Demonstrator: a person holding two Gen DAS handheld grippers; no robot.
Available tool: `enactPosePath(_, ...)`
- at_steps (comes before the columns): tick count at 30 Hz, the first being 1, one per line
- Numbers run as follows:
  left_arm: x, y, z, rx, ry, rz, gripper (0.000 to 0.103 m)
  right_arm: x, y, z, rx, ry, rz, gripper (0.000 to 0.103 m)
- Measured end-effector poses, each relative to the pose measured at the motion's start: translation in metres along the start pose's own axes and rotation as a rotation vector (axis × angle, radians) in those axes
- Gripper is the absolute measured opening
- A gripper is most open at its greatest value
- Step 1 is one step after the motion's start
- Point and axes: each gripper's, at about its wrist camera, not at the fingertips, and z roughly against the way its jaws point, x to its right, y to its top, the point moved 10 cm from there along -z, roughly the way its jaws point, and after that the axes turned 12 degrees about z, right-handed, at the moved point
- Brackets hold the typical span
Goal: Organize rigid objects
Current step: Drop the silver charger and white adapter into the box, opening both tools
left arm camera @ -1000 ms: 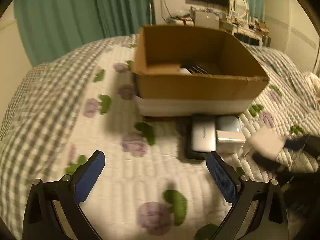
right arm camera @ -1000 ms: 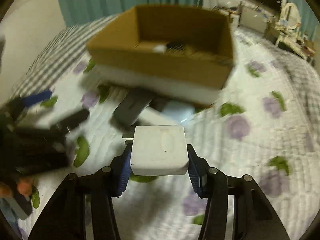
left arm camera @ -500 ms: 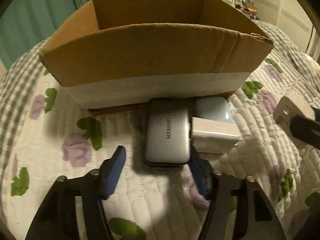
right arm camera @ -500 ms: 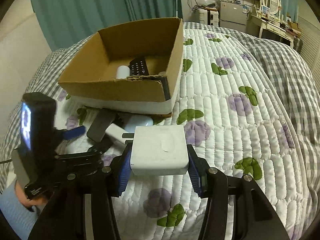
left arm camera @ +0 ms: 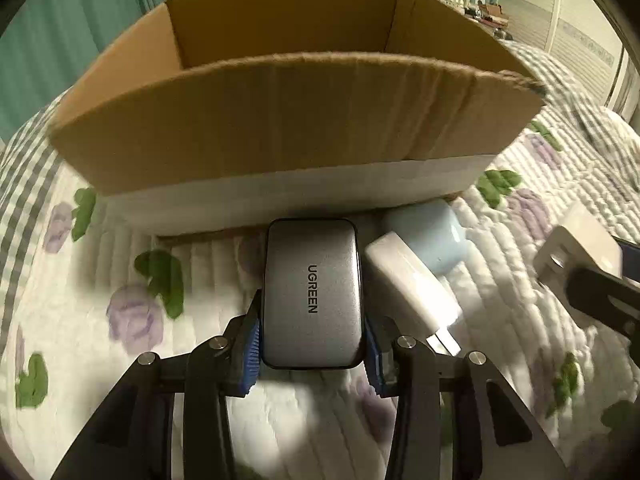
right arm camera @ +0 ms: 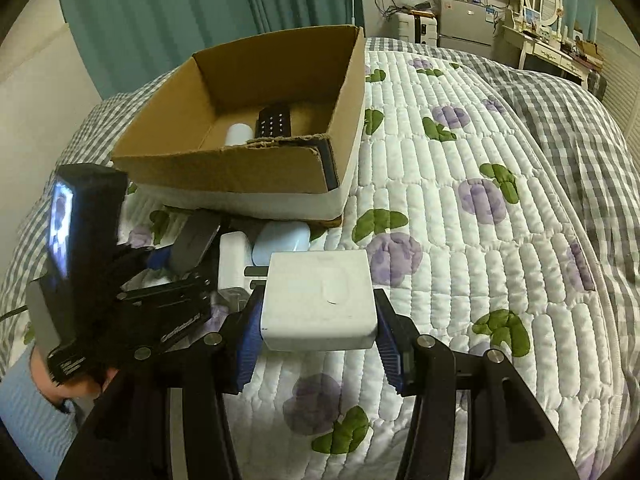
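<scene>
Left gripper (left arm camera: 312, 344) jaws closing round grey UGREEN charger (left arm camera: 312, 292), pads at both its sides, on quilt (left arm camera: 120, 280) just in front of cardboard box (left arm camera: 280, 120). Right gripper (right arm camera: 318, 336) clamped on white adapter (right arm camera: 320, 300), held above quilt, box w/ remote (right arm camera: 274, 122) beyond. White plug (left arm camera: 412, 284) & pale blue case (left arm camera: 432, 236) lie beside charger.

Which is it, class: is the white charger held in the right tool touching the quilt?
Apart. In the right wrist view the white charger sits between the right tool pads, raised, with the quilt showing beneath its front edge.
</scene>
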Motion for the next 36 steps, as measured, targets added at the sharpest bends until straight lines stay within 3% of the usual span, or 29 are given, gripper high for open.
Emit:
enactPosePath(6,0.0,-0.017,0.036,0.016,-0.039,0.001,0.042,-0.005,0.005,0.014,0.034,0.02,-0.017,0.05)
enactPosePath(11,-0.004,-0.005,0.085,0.084,-0.09,0.028,0.042,-0.01,0.024,0.043,0.083,0.003,0.01,0.05)
enactPosePath(20,-0.005,0.074,0.156,0.244,-0.126,0.051,0.042,-0.011,0.091,0.089,0.208,-0.011,0.077,0.05)
enactPosePath(24,-0.007,0.113,0.147,0.259,-0.105,0.062,0.042,-0.007,0.122,0.091,0.248,-0.009,0.088,0.05)
enactPosePath(28,-0.01,0.139,0.099,0.212,-0.046,0.068,0.042,-0.003,0.142,0.079,0.261,0.003,0.088,0.05)
enactPosePath(32,-0.022,0.144,0.056,0.158,-0.017,0.105,0.042,0.001,0.144,0.061,0.241,0.014,0.091,0.05)
enactPosePath(36,-0.027,0.136,0.033,0.159,0.02,0.085,0.042,0.007,0.139,0.041,0.219,0.026,0.084,0.05)
